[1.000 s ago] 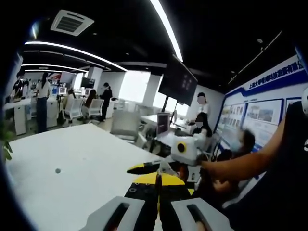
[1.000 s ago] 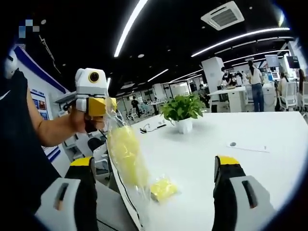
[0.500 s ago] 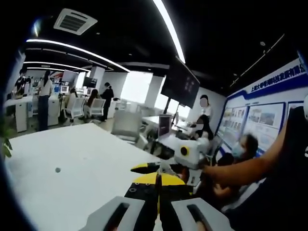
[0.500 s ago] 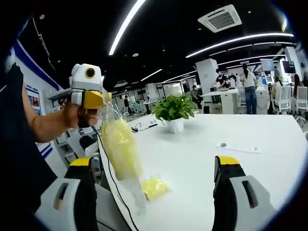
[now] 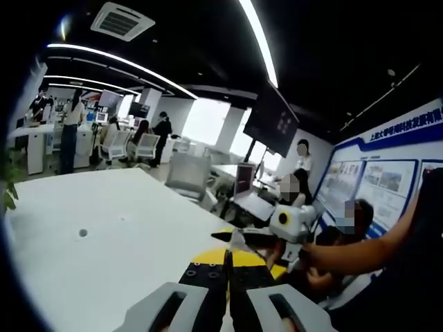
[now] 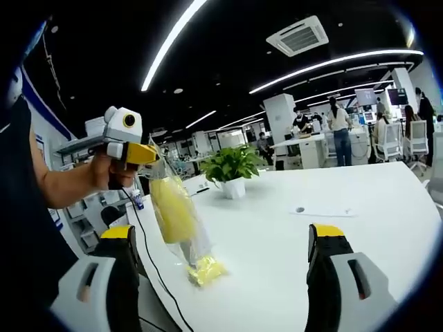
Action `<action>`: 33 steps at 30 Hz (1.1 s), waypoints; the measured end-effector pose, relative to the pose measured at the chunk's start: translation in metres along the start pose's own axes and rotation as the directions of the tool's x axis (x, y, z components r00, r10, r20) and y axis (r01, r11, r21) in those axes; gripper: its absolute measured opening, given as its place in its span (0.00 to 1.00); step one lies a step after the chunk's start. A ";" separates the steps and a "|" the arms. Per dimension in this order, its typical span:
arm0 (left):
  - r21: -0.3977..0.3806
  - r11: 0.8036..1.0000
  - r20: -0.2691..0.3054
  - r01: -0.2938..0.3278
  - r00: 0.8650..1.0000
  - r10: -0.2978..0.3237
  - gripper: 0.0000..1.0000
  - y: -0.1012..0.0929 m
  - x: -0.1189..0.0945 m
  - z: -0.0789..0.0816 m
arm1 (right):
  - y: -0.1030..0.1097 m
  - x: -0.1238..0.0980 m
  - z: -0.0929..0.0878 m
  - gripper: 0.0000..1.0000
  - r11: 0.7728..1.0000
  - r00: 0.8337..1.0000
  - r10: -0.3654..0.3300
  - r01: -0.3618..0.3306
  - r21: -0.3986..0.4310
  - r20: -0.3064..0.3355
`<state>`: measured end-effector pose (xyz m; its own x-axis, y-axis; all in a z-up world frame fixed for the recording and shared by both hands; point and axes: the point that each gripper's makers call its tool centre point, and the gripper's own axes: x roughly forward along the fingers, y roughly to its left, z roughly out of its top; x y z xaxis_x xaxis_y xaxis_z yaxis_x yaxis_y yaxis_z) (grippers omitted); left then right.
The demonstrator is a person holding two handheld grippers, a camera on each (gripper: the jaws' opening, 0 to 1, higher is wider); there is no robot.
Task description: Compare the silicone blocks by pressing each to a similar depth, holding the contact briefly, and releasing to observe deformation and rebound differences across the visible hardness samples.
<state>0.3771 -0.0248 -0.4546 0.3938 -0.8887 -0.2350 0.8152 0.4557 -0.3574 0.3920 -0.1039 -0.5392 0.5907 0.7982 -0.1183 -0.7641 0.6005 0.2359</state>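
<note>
Left gripper view: the left gripper (image 5: 227, 266) has its yellow-tipped jaws pressed together, and what they pinch is hidden here. The right gripper (image 5: 294, 225) sits at three o'clock in the person's hand, jaws hard to read, above the wide white table (image 5: 90, 242).

Right gripper view: the right gripper's (image 6: 225, 270) jaws stand wide apart, holding nothing. At ten o'clock the left gripper (image 6: 142, 153) clamps the top of a clear plastic bag (image 6: 176, 214) of yellow silicone blocks (image 6: 173, 207) — hung so that its lower end, at seven o'clock, rests on the table. Likely the samples are being brought out for pressing. A potted green plant (image 6: 230, 169) stands at eleven o'clock, well apart.
</note>
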 end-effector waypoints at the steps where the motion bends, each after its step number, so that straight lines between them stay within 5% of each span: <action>1: -0.004 1.000 -0.003 -0.001 1.000 0.001 0.00 0.001 0.001 0.000 | -0.002 -0.002 -0.002 0.96 1.000 1.000 -0.005 0.005 -0.003 -0.001; 15: -0.053 0.999 0.024 -0.003 1.000 0.004 0.00 0.011 0.016 -0.008 | -0.014 -0.028 -0.028 0.96 0.998 0.998 -0.065 0.065 -0.019 0.005; 24: -0.104 0.995 0.034 -0.009 0.999 0.012 0.00 0.019 0.019 -0.016 | -0.015 -0.034 -0.061 0.96 0.993 0.992 -0.109 0.105 -0.059 -0.066; 33: -0.186 0.982 0.060 -0.034 0.997 0.046 0.00 0.037 0.020 -0.027 | -0.022 -0.042 -0.075 0.96 0.989 0.986 -0.140 0.136 -0.058 -0.087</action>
<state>0.4029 -0.0241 -0.4970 0.4554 -0.8684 -0.1961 0.7085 0.4869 -0.5109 0.3643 -0.1467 -0.6115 0.6674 0.7071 -0.2337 -0.6905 0.7051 0.1615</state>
